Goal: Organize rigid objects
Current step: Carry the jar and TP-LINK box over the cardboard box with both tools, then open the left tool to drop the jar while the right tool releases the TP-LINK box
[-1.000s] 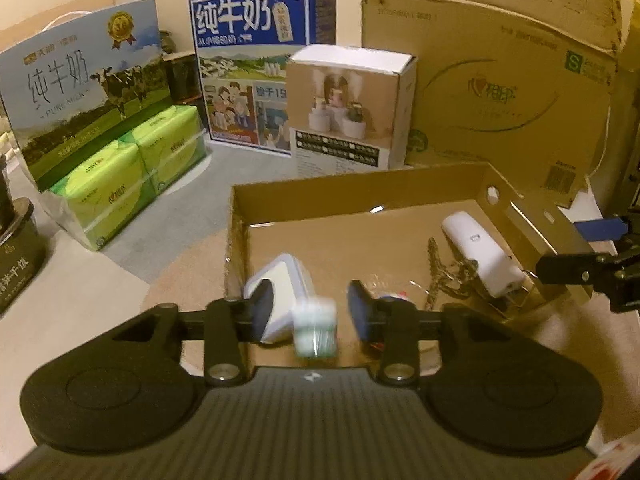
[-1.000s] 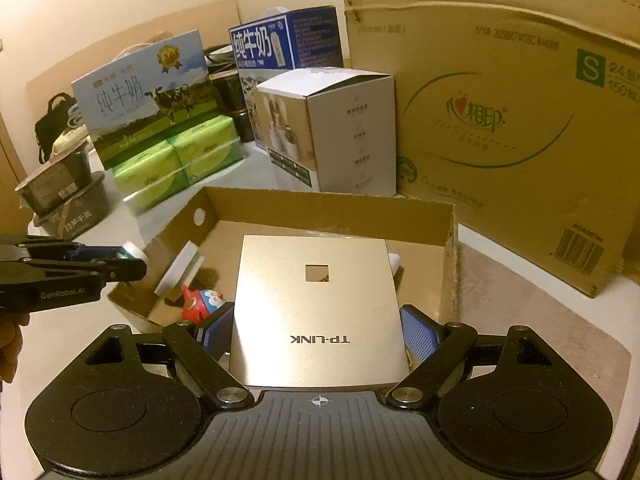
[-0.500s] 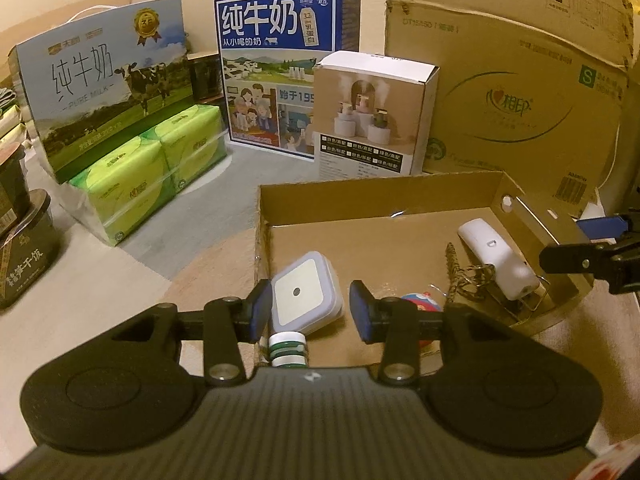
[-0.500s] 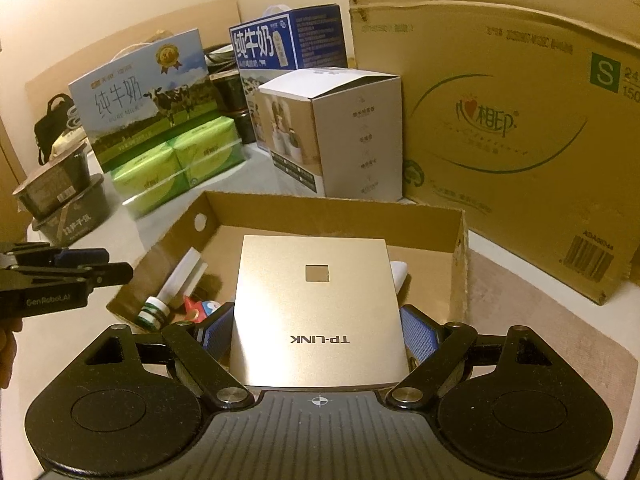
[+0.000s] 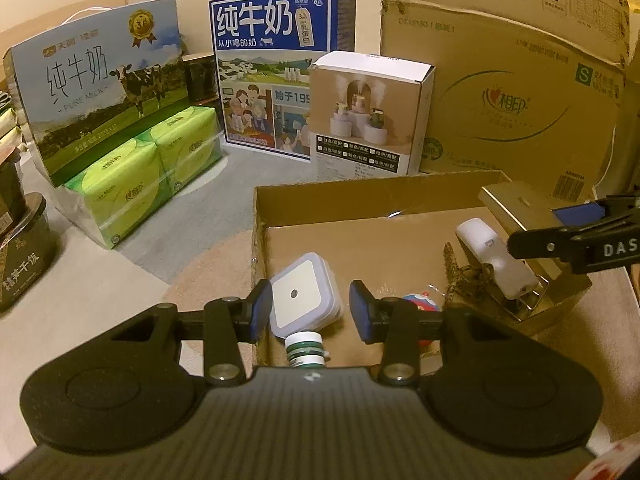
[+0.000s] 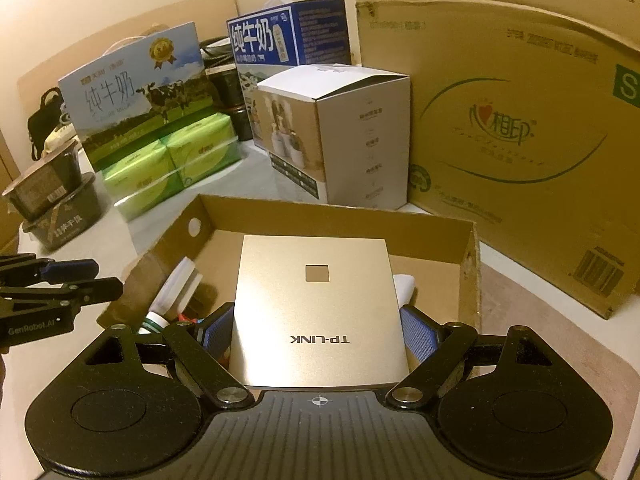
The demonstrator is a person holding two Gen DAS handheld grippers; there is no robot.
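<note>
The gold box is being held flat between the pads of the right gripper, directly over the cardboard tray, while the left gripper is hanging part-open, empty, lower centre.

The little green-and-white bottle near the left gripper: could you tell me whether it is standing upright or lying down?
Lying down. The bottle rests on its side in the cardboard tray, its cap end beside the square night light.

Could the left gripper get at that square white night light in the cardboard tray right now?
Probably yes. The left gripper is open and empty, and the night light lies just ahead in the tray, uncovered. Only the small green-banded bottle lies close beside it.
</note>
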